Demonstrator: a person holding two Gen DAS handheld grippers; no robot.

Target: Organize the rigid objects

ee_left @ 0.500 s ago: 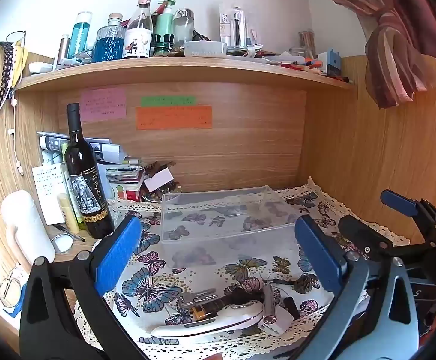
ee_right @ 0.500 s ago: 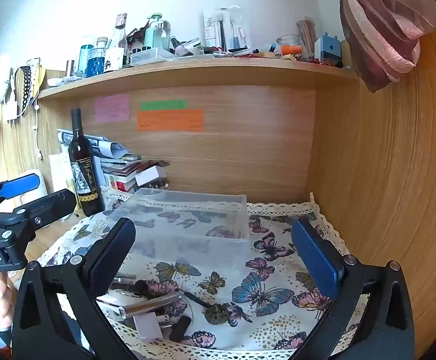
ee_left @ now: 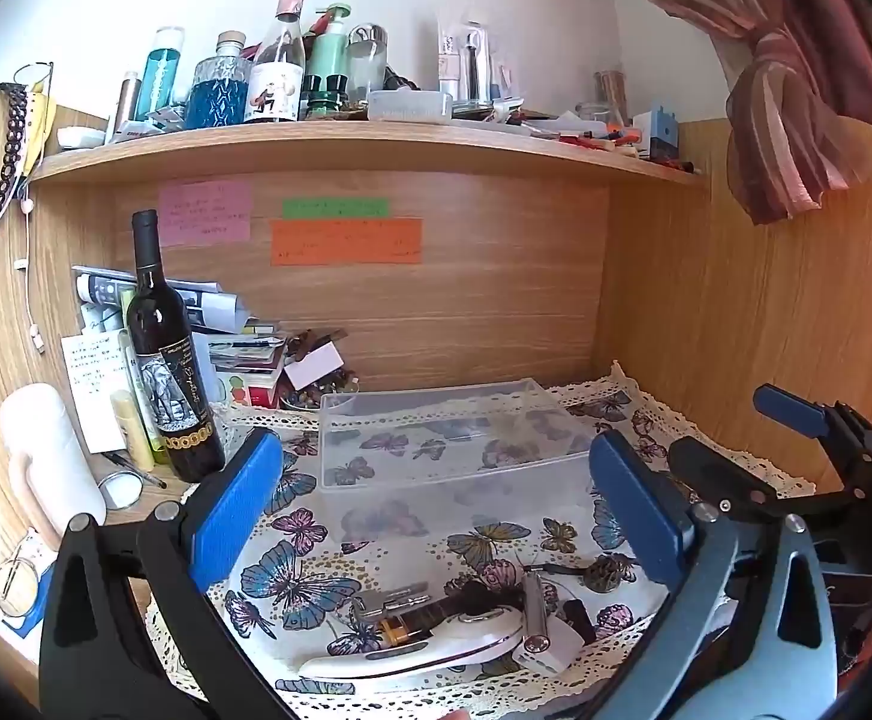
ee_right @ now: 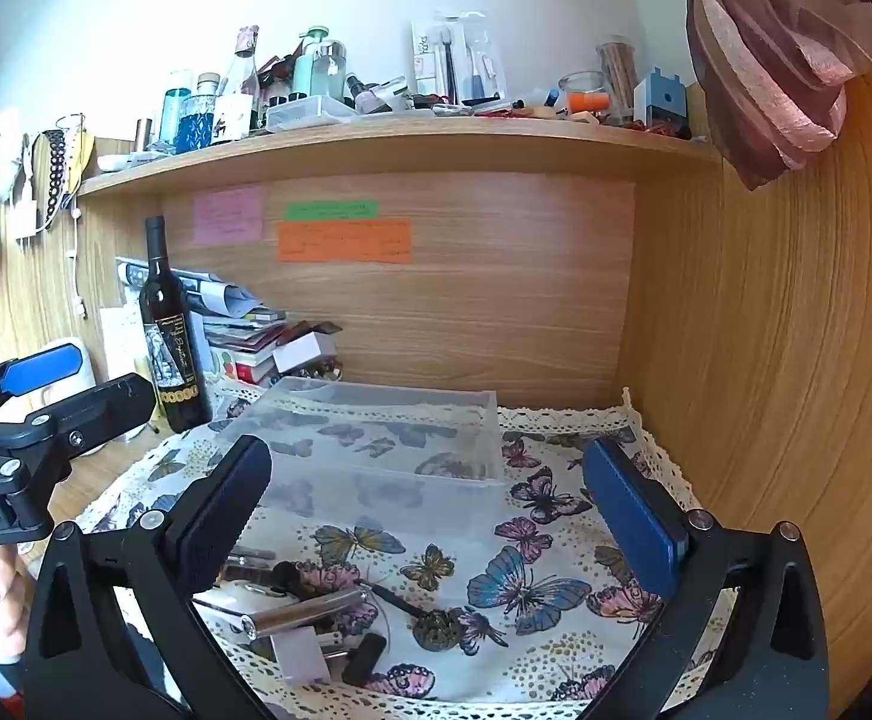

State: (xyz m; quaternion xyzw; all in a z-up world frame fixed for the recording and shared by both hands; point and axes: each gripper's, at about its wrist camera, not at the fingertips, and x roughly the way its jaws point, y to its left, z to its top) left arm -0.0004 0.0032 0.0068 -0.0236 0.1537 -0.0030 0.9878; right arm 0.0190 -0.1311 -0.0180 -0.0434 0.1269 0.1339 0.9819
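A clear plastic box (ee_left: 436, 438) (ee_right: 376, 444) stands empty on the butterfly cloth, toward the back. Near the cloth's front edge lies a small heap: a white curved tool (ee_left: 418, 645), a silver metal tube (ee_left: 535, 612) (ee_right: 304, 609), a white adapter (ee_right: 301, 654), a dark round ornament (ee_right: 436, 630) and a few dark bits. My left gripper (ee_left: 436, 516) hovers open above the heap, nothing between its blue pads. My right gripper (ee_right: 430, 516) is open too, empty, to the right of the heap. Each gripper shows at the edge of the other's view.
A dark wine bottle (ee_left: 169, 360) stands at the left beside stacked books and papers (ee_left: 238, 348). A white roll (ee_left: 46, 456) sits at far left. The shelf (ee_left: 364, 150) above is crowded with bottles. A wooden wall (ee_right: 766, 330) closes the right side. A hand (ee_right: 7, 606) holds the left gripper.
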